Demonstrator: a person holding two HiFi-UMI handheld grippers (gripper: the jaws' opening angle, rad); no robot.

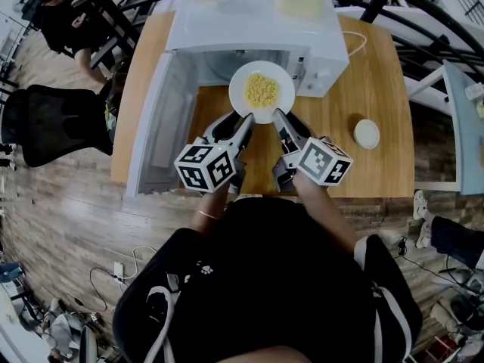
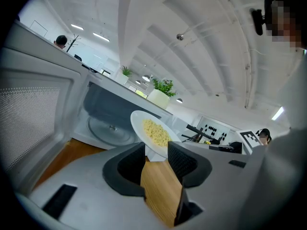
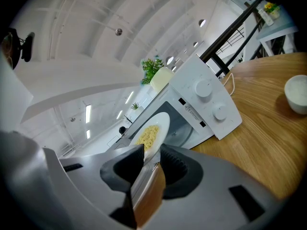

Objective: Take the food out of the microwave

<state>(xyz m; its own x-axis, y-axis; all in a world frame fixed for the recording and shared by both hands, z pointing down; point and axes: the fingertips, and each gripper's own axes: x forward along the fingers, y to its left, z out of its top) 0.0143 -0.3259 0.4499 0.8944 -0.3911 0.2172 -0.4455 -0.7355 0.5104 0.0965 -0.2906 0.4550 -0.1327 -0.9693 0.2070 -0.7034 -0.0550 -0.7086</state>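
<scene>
plate of food (image 1: 282, 103) before microwave (image 1: 249, 29) mouth | left gripper (image 2: 156, 148) fingers clamp its near rim | right gripper (image 3: 152, 150) fingers likewise

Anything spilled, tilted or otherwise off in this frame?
Nothing stands out. The plate looks level in front of the open microwave, its near rim between the left gripper and right gripper. The yellow food stays on the plate; none shows on the table.
</scene>
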